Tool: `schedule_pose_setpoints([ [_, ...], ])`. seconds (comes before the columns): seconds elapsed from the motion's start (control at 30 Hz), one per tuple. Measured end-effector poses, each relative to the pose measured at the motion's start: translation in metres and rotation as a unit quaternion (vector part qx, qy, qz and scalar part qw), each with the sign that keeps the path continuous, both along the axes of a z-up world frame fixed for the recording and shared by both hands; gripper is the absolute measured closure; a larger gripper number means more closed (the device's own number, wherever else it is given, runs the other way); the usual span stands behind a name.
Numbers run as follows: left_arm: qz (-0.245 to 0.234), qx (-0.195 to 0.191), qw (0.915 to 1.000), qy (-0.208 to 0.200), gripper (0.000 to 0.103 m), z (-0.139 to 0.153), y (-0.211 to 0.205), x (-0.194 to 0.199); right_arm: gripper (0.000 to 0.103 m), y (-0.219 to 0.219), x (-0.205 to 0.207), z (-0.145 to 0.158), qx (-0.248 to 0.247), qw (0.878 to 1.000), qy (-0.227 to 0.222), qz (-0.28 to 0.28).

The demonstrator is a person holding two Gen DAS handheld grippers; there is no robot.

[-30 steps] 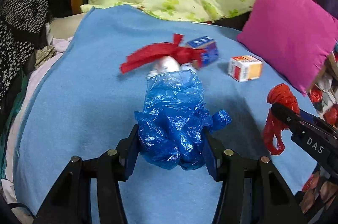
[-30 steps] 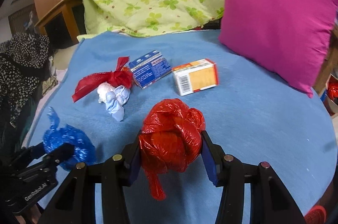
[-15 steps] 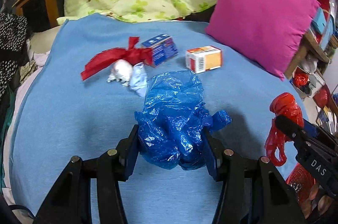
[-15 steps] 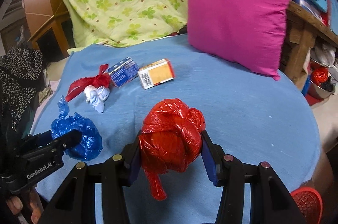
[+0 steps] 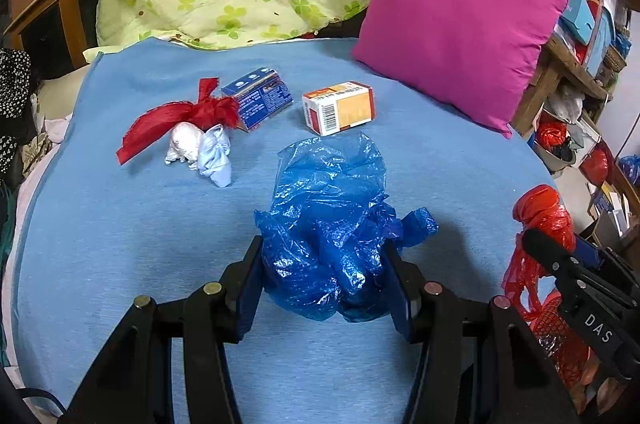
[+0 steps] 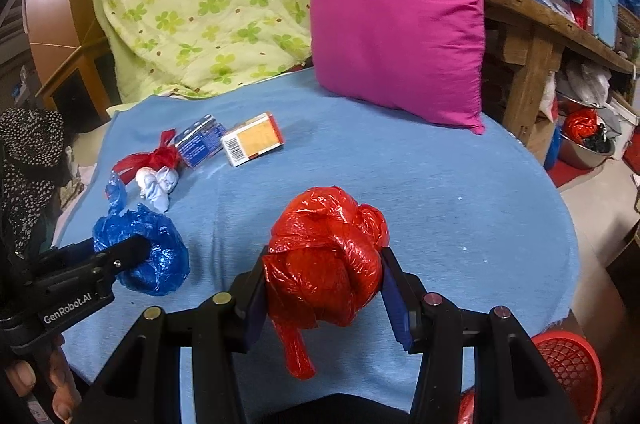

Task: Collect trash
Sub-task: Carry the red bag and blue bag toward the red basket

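Both tools carry bagged trash above a bed spread with a blue blanket point(image 5: 120, 244). On the left, the left tool point(image 5: 324, 276) has its pads pressed against the sides of a crumpled blue plastic bag point(image 5: 328, 224), which bulges up between them and stands clear of the blanket's near edge. Toward the blanket's far left corner lies a cluster of loose trash: a red plastic strip point(image 5: 176, 120) tied in a knot, a white and pale-blue wad point(image 5: 200, 152) just in front of it, and a blue carton point(image 5: 258, 98) touching the knot's right side. Just right of the carton, apart from it, lies a white and orange box point(image 5: 340, 108) on its side. Further right, the right tool point(image 6: 324, 280) is clamped on a knotted red plastic bag point(image 6: 324, 260), a tail of it hanging below the pads, over the blanket's near right part. A magenta pillow point(image 6: 400, 20) leans at the blanket's far right corner, against a green clover-print quilt point(image 6: 200, 4). Below the blanket's near right edge a red mesh basket point(image 6: 568, 372) shows.
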State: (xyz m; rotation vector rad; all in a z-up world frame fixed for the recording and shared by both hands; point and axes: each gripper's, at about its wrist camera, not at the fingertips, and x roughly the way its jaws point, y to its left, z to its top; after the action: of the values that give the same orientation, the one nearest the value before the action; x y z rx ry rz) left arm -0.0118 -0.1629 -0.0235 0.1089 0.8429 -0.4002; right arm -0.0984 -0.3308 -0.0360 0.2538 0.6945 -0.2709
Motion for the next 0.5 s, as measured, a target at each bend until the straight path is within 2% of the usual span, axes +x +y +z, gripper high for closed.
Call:
schedule_pose_setpoints([
  [0.5, -0.042, 0.003, 0.9991, 0.0, 0.047, 0.001, -0.038, -0.016, 0.05, -0.044, -0.049, -0.001, 0.01, 0.998, -0.005, -0.063],
])
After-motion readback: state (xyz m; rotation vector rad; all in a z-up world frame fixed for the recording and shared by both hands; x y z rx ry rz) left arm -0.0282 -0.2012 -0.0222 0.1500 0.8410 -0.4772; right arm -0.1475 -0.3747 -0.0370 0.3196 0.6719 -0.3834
